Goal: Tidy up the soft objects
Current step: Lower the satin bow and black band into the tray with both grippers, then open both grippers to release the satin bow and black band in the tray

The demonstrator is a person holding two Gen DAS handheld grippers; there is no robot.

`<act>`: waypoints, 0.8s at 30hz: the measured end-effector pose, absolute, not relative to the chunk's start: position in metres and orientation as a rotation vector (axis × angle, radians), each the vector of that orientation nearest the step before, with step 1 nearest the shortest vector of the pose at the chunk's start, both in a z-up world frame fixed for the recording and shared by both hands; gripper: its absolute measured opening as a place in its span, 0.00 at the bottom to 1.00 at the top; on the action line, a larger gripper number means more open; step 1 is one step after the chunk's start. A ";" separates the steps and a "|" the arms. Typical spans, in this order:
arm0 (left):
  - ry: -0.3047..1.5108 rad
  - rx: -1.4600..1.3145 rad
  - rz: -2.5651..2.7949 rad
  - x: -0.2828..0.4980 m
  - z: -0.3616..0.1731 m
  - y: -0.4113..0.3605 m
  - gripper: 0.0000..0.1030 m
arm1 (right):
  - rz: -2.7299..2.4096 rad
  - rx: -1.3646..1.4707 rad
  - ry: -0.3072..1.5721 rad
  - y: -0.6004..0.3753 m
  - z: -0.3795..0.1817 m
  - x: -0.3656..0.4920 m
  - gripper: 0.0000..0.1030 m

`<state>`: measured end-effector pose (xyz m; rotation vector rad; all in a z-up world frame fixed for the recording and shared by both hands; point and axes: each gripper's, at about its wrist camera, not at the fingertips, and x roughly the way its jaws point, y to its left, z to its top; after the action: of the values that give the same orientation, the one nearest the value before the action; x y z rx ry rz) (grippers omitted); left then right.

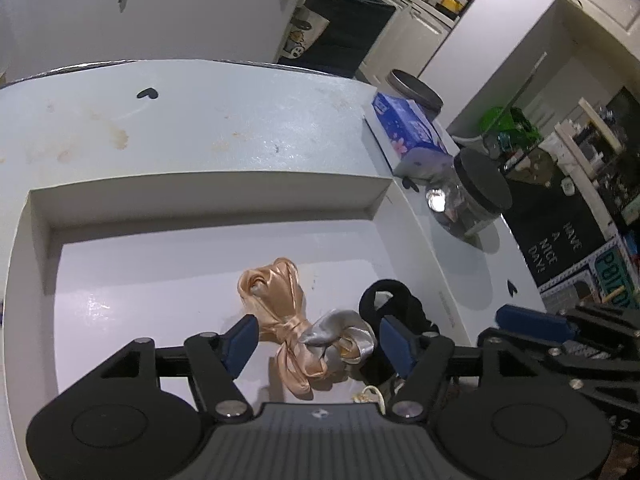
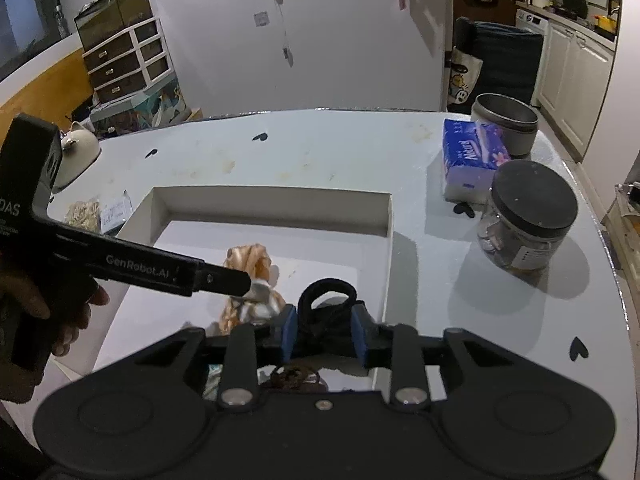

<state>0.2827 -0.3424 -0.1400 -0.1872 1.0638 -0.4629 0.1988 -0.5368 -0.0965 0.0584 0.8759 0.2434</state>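
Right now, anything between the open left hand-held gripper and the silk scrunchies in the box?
Nothing visible. The left hand-held gripper is open, straddling the peach scrunchie and silver scrunchie in the white box.

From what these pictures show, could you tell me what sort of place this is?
Most likely a lived-in home: a stained white table facing a kitchen with a washing machine, plus a small chest of drawers against the wall.

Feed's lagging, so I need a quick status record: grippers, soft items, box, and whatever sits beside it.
left gripper: open, straddling peach scrunchie and silver scrunchie
right gripper: shut on black scrunchie
white box: holds all three scrunchies
table: tissue pack, lidded jar, metal tin right of box
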 end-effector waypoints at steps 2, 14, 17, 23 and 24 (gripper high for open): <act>1.069 -0.164 -0.471 0.282 -0.141 -0.346 0.64 | 0.239 0.064 0.866 -0.537 -0.094 0.195 0.30; 1.152 -0.204 -0.411 0.311 -0.176 -0.352 0.24 | 0.199 0.085 0.857 -0.543 -0.089 0.184 0.30; 1.156 -0.165 -0.450 0.303 -0.175 -0.359 0.24 | 0.187 0.092 0.856 -0.545 -0.089 0.183 0.30; 1.144 -0.202 -0.409 0.292 -0.168 -0.353 0.54 | 0.180 0.101 0.848 -0.547 -0.089 0.181 0.30; 1.130 -0.208 -0.402 0.289 -0.165 -0.351 0.54 | 0.180 0.102 0.845 -0.547 -0.089 0.180 0.30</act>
<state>0.2889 -0.3509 -0.1646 -0.2082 1.1298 -0.4021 0.1798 -0.5465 -0.0891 0.1022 0.8451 0.1803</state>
